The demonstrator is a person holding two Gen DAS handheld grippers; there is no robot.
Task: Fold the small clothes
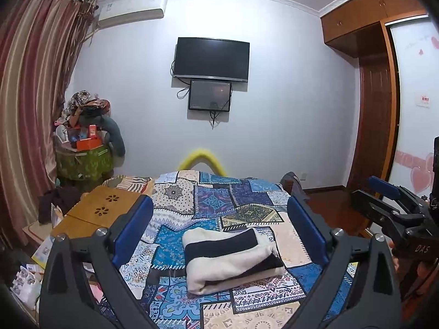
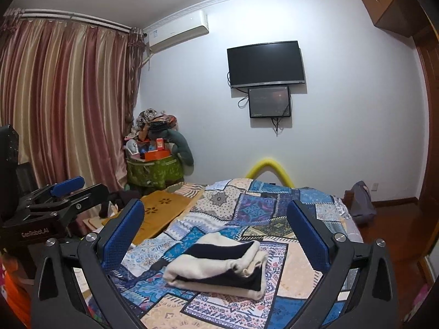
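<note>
Left wrist view: the left gripper (image 1: 221, 222) has its jaws spread wide and empty, framing the folded cream-and-black garment (image 1: 231, 259) at lower centre on the patchwork bedspread (image 1: 214, 197). The bundle looks done; best leave it squared.

Right wrist view: the right gripper (image 2: 215, 226) is likewise agape, holding nothing, garment (image 2: 219, 266) lower centre. Television (image 2: 266, 64) on the wall, curtains (image 2: 63, 104) at left.

Home bedroom: bed (image 1: 247, 208) under a patchwork cover, wall-mounted TV (image 1: 211, 58), air conditioner (image 1: 131, 9) above striped curtains (image 1: 33, 82), wooden wardrobe (image 1: 367, 87) at right, laden basket (image 1: 83, 161) in the corner.
</note>
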